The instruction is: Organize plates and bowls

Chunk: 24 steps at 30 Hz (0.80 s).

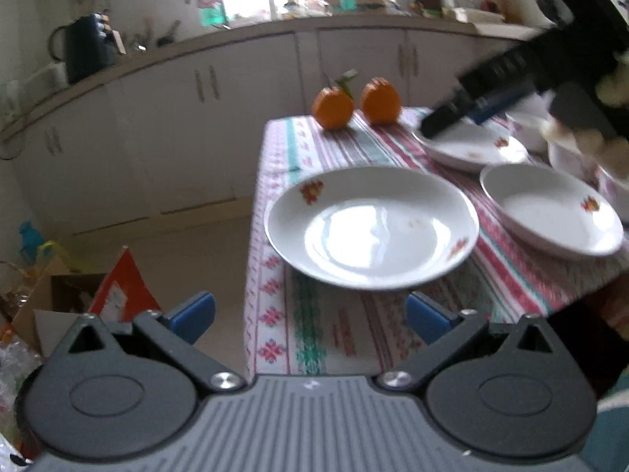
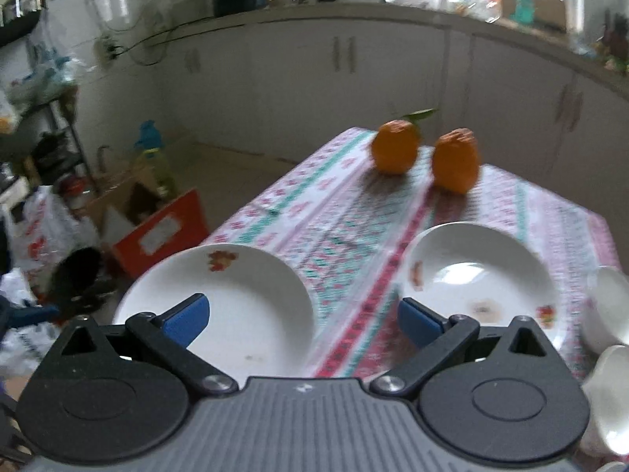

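Three white plates with red flower prints lie on the patterned tablecloth (image 1: 314, 149). The nearest plate (image 1: 371, 228) hangs slightly over the table's left edge, just ahead of my open, empty left gripper (image 1: 310, 316). A second plate (image 1: 550, 212) lies to its right. My right gripper (image 1: 432, 124) hovers over the far plate (image 1: 471, 149). In the right wrist view the right gripper (image 2: 302, 322) is open and empty, above the gap between the edge plate (image 2: 220, 306) and the far plate (image 2: 479, 279). White bowls (image 2: 607, 310) stand at the right edge.
Two oranges (image 1: 357, 106) sit at the table's far end. Beside the table on the floor are an open cardboard box with a red flap (image 1: 118, 291), bags and bottles. White cabinets and a cluttered counter with a black kettle (image 1: 88, 49) run behind.
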Motion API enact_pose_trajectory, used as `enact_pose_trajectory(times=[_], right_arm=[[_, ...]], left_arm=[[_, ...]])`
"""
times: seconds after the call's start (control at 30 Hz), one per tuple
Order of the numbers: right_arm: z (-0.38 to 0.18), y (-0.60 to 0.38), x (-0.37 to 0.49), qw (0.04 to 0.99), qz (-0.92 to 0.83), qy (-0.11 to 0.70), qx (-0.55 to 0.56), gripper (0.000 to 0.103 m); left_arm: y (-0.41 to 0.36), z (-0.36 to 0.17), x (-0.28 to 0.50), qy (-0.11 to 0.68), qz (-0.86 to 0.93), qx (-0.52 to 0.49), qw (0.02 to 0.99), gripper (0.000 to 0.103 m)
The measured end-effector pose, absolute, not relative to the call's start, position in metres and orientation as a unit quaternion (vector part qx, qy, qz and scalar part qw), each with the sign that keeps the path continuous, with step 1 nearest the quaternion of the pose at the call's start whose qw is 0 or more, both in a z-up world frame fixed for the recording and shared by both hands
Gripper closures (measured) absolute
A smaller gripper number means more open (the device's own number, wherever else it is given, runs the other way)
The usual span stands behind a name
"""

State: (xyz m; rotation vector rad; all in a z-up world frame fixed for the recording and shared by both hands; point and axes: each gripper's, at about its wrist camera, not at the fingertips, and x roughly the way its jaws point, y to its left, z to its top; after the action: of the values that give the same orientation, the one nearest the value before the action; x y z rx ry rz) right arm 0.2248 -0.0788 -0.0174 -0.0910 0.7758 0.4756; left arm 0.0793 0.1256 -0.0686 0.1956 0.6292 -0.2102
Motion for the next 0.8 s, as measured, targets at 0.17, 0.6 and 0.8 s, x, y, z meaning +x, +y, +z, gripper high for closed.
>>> enact_pose_trajectory(times=[0.17, 0.6, 0.8], right_arm=[[-0.025, -0.064, 0.242, 0.881, 0.262, 0.392, -0.047, 0.001], [-0.055, -0.068, 0.292, 0.850, 0.269, 0.452, -0.025, 0.013], [-0.063, -0.067, 0.304, 0.834, 0.283, 0.474, -0.019, 0.030]], left_arm=[[0.127, -0.074, 0.088, 0.309, -0.142, 0.110, 0.934, 0.001], [0.123, -0.084, 0.116, 0.321, -0.208, 0.112, 0.917, 0.001], [0.124, -0.085, 0.124, 0.324, -0.228, 0.105, 0.912, 0.001]])
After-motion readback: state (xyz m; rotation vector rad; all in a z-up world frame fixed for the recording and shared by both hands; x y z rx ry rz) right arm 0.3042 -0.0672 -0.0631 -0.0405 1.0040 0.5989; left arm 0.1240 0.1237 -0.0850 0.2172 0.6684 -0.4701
